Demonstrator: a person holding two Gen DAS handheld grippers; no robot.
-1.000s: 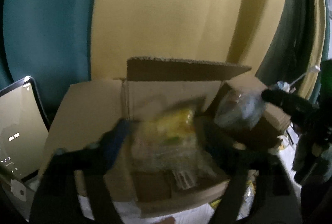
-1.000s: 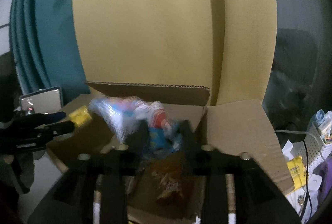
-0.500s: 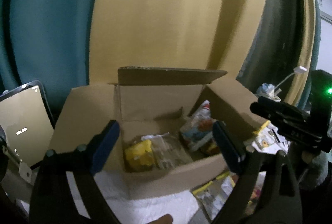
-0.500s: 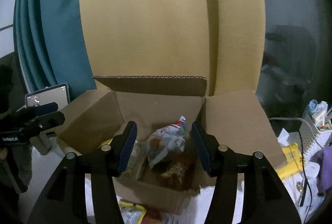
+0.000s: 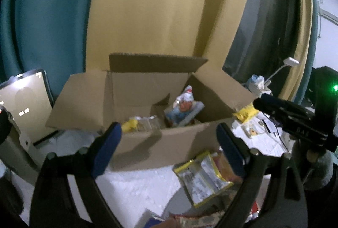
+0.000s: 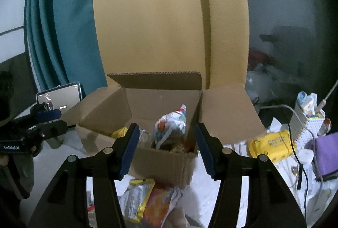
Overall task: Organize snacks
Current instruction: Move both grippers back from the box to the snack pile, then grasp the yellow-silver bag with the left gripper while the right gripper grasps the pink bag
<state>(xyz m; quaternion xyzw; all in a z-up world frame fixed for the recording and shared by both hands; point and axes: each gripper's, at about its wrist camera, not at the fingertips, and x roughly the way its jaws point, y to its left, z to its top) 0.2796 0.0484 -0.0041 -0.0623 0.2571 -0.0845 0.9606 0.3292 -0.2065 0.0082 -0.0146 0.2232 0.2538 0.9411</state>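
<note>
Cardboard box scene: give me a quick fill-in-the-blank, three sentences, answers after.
1. The cardboard box has its flaps ____.
2. The white snack bag with red and blue print leans ____ the box.
3. The left gripper and right gripper both hold ____.

Missing words: open; inside; nothing

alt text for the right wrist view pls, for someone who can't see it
An open cardboard box holding snack bags, one white bag standing tallest, seen between the open, empty right gripper. More snack packets lie on the white surface in front of the box, with the left gripper at far left.
</note>
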